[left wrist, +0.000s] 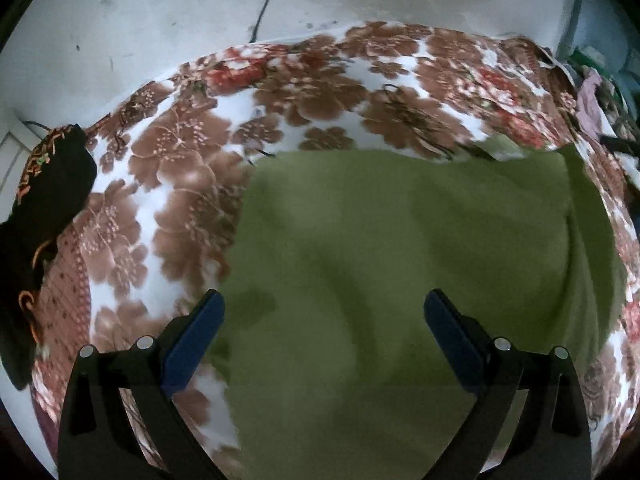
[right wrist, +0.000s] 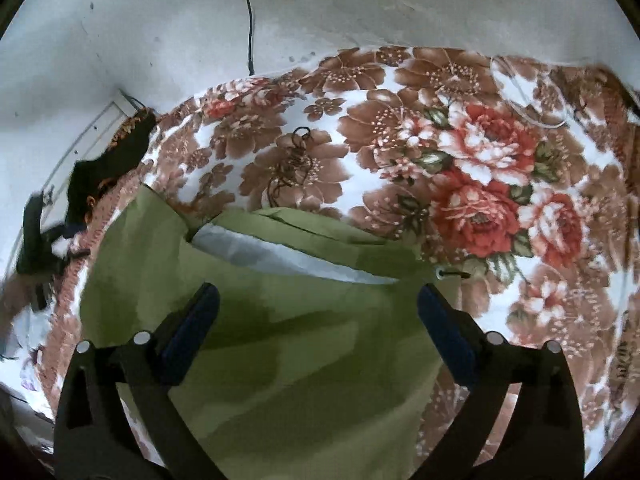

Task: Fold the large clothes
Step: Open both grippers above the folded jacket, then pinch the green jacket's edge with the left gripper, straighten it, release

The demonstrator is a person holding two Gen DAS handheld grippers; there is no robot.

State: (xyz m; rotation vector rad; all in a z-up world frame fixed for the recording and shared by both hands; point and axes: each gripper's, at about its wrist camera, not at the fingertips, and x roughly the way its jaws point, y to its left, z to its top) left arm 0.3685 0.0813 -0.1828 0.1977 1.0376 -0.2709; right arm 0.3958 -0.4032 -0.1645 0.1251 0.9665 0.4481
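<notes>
green garment (left wrist: 400,280) lies spread on the floral blanket (left wrist: 192,168) of the bed, folded so that its pale lining (right wrist: 280,256) shows at the far fold. left claw (left wrist: 324,312) and right claw (right wrist: 318,304) both hang above it, jaws wide, holding nothing. judgement: cloth let down to settle flat before another fold. dark patterned cloth (left wrist: 48,184) sits at the bed's left edge.

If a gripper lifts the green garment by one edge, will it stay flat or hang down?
The green garment would probably hang limp: it lies in soft creases on the flowered blanket. It looks thin, so likely light. Its pale lining shows where a layer folds back, so layers may slide apart.
</notes>
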